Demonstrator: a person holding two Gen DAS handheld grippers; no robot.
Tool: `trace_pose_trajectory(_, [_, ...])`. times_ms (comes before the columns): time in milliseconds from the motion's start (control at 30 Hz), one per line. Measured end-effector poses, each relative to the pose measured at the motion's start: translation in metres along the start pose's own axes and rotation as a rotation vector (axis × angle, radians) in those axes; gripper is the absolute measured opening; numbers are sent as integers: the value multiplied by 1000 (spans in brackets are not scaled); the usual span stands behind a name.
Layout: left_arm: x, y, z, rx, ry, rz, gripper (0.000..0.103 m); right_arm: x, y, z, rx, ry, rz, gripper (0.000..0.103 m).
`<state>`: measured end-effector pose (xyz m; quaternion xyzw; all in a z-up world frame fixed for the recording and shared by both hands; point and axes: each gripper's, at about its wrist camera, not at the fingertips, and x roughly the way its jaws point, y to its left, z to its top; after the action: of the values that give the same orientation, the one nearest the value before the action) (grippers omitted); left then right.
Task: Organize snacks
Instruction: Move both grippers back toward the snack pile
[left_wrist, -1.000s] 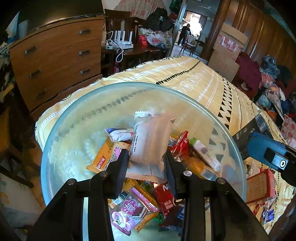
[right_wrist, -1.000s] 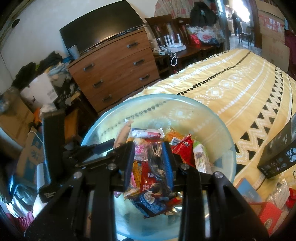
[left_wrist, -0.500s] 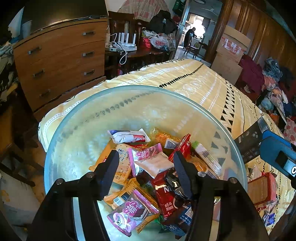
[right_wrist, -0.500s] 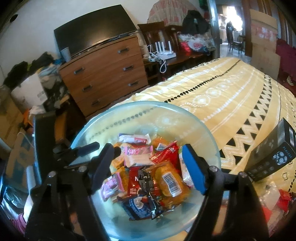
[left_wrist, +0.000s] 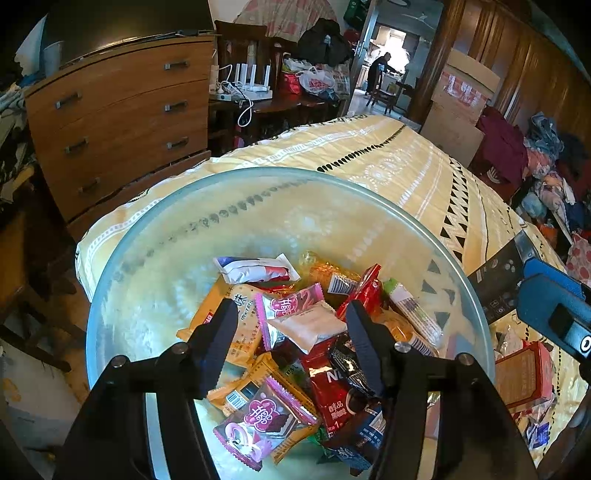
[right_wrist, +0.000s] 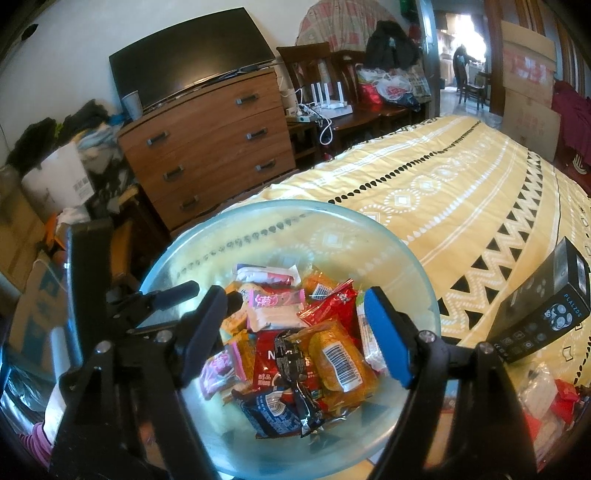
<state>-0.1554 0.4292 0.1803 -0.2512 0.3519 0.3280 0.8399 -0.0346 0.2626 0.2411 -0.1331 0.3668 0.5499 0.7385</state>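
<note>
Both grippers hover over the glass bowl (left_wrist: 122, 280), which sits on the yellow patterned bedspread (right_wrist: 461, 192) near its edge, w/ the dresser (right_wrist: 207, 140) behind.

Left gripper (left_wrist: 291, 332): fingers spread apart, nothing between them. Below the gap lies a white packet (left_wrist: 306, 326) on top of the snack pile, beside a pink packet (left_wrist: 291, 302) and an orange packet (left_wrist: 236, 321). Another pink packet (left_wrist: 258, 424) lies at the near side of the bowl, next to a red sachet (left_wrist: 328, 391).

Right gripper (right_wrist: 295, 332): fingers wide apart, also empty, blue pad (right_wrist: 384, 339) showing on one finger. Under it an orange packet w/ barcode (right_wrist: 340, 358) lies on the pile, a black wrapper (right_wrist: 291, 365) just beside it, a dark blue packet (right_wrist: 273, 410) nearer the camera. Whether the black wrapper rests on or under the red sachet is hard to tell.

Outside the bowl, to its right: black remote (right_wrist: 543, 314) on the bedspread, a red box (left_wrist: 524, 373) and, prob., a few loose snacks (right_wrist: 546, 398) near the frame edge.
</note>
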Motion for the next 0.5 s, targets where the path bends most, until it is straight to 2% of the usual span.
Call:
trace_pose_trajectory(233, [-1, 0, 0, 2, -12, -3, 62, -7, 1, -2, -10, -27, -2, 78])
trace_pose_trajectory(500, [-19, -11, -7, 20, -60, -17, 62, -63, 0, -47, -53, -150, -20, 78])
